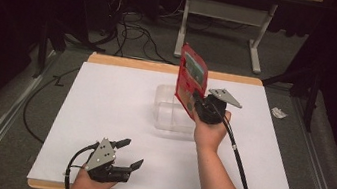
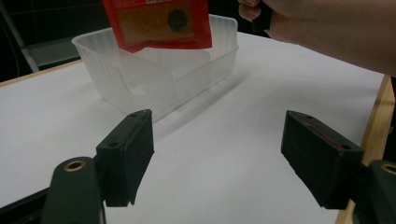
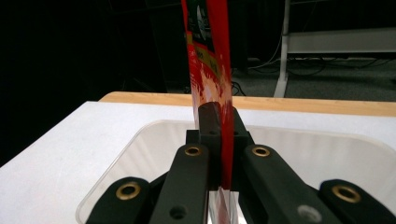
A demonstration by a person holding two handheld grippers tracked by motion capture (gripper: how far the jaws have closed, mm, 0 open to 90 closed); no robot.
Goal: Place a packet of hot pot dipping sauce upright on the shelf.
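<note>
A flat red packet [image 1: 190, 80] stands upright in the air, pinched at its lower edge by my right gripper [image 1: 200, 104], which is shut on it. It hangs just over a clear plastic tub [image 1: 169, 110] in the middle of the white table. In the right gripper view the red packet [image 3: 210, 70] rises edge-on from between the two black jaws, with the clear tub [image 3: 140, 154] below. In the left gripper view the packet [image 2: 159, 23] hovers over the tub [image 2: 154, 79]. My left gripper [image 1: 128, 153] rests near the front left of the table, open and holding nothing.
The white board [image 1: 103, 110] lies on a wooden table with bare room to the left and right of the tub. A crumpled wrapper [image 1: 279, 112] sits off the right edge. Cables [image 1: 130, 33] and a desk frame [image 1: 258, 37] lie on the floor behind.
</note>
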